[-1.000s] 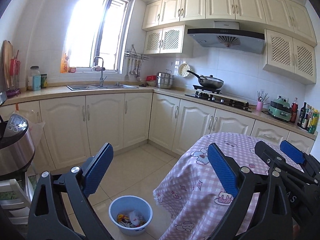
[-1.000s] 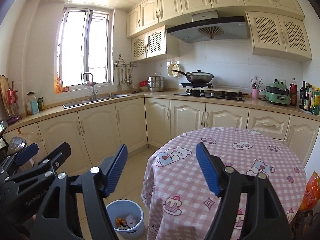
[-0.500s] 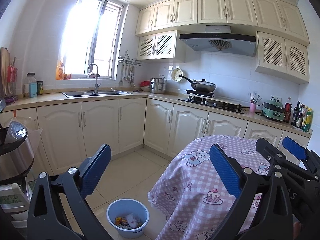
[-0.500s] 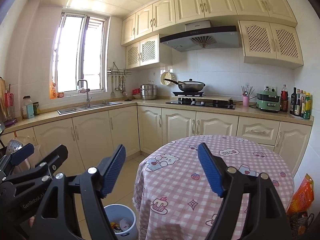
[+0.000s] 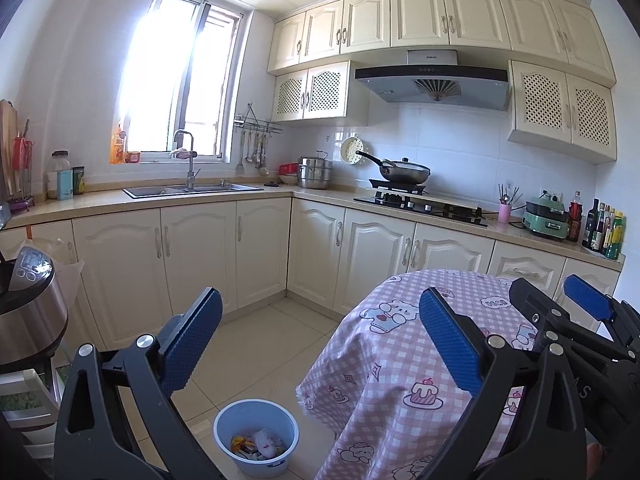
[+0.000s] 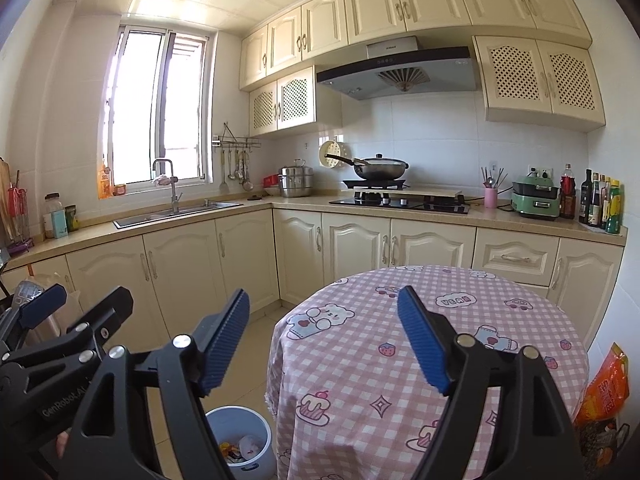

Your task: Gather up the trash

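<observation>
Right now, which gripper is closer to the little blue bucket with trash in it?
Probably the left gripper: the round blue plastic bucket sits between its open, empty jaws. The right gripper hangs over the pink checked tablecloth, bucket off to its left.

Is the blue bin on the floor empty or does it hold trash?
It holds trash. The blue bin stands upright beside the table, with colourful wrappers and crumpled white paper lying at its bottom; it is far from full.
</observation>
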